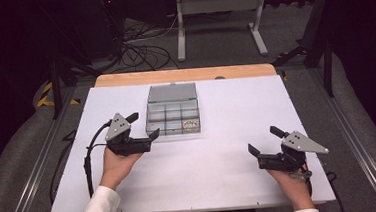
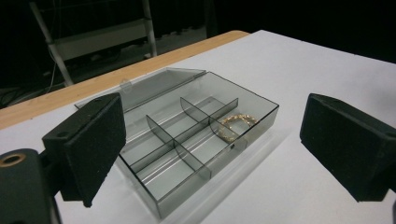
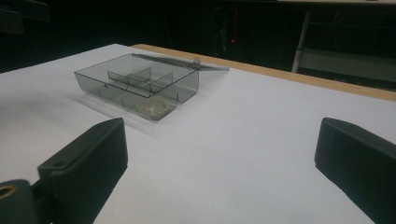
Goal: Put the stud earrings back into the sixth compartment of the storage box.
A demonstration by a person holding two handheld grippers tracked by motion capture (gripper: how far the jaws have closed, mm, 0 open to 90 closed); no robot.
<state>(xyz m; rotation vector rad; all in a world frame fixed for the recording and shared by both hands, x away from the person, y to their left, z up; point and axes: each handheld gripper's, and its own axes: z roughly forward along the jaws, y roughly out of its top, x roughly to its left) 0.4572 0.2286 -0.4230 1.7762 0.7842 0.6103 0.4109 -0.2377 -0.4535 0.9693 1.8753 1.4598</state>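
A clear grey compartment box (image 1: 147, 124) sits at the back middle of the white table, its lid (image 1: 171, 93) laid open behind it. A gold bracelet (image 1: 191, 125) lies in its front right compartment. My left gripper (image 1: 144, 125) hovers just left of the box and is open, with nothing between its pads. In the left gripper view the box (image 2: 196, 186) and the bracelet (image 2: 238, 125) lie close ahead of that gripper (image 2: 210, 140). My right gripper (image 1: 265, 139) is open and empty near the front right. In the right gripper view the box (image 3: 187, 86) and the bracelet (image 3: 152, 108) lie far ahead of this gripper (image 3: 224, 154).
A white sheet (image 1: 206, 175) covers the table, with a strip of wooden edge (image 1: 184, 75) showing at the back. Behind the table a white metal frame (image 1: 219, 3) and loose cables (image 1: 142, 51) stand on the floor. A black cable (image 1: 87, 160) trails from the left gripper.
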